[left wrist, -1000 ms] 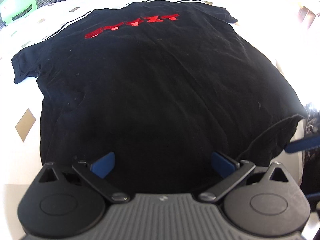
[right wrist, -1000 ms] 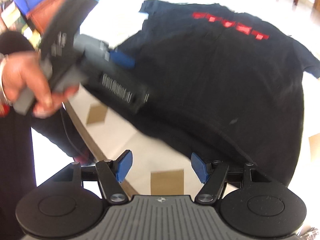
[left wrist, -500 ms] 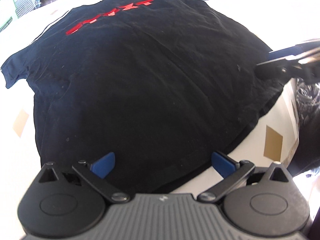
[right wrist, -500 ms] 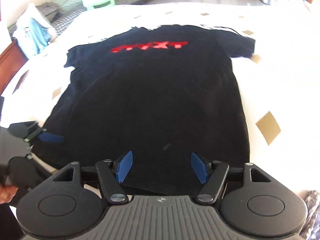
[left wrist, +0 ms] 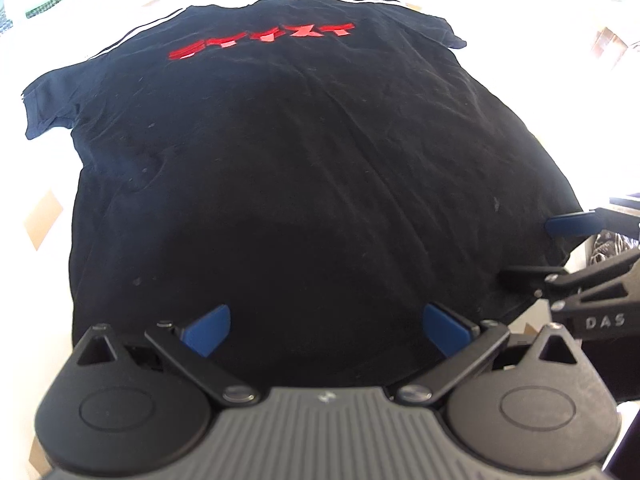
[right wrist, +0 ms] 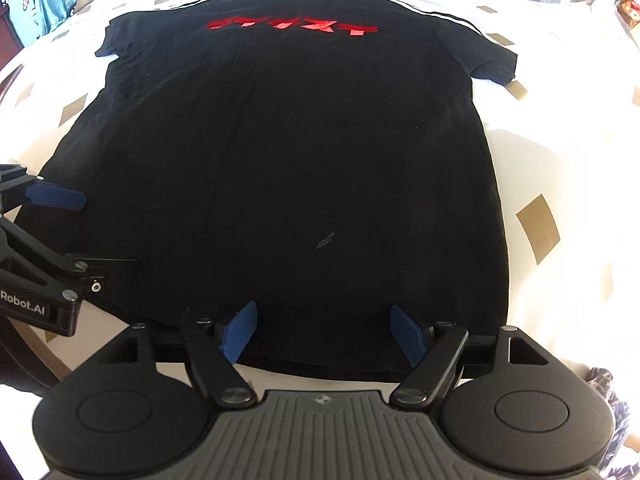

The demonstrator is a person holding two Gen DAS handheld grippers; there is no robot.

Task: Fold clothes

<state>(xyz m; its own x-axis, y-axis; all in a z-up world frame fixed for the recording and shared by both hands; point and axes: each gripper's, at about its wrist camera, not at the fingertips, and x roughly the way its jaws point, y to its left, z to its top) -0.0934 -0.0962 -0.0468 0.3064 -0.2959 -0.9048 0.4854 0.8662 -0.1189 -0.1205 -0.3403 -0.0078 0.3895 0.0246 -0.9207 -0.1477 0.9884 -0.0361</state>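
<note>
now both grippers have swung in from the side and hang wide open at the near hem of the black t-shirt (right wrist: 288, 152), spread flat on the tabletop (right wrist: 560, 152): left gripper (left wrist: 326, 330), right gripper (right wrist: 322, 330), likely lined up to grab the hem.

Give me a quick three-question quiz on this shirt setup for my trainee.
1. True or false: the black T-shirt already has a sleeve folded in.
2. Which end of the shirt lies nearest the left gripper and right gripper? A. collar B. bottom hem C. a sleeve
3. Fill in: the lettering across the shirt's far end is ____.

Key: 1 false, it lies flat on the white diamond-patterned tablecloth with both sleeves spread; 2 B; 3 red.
</note>
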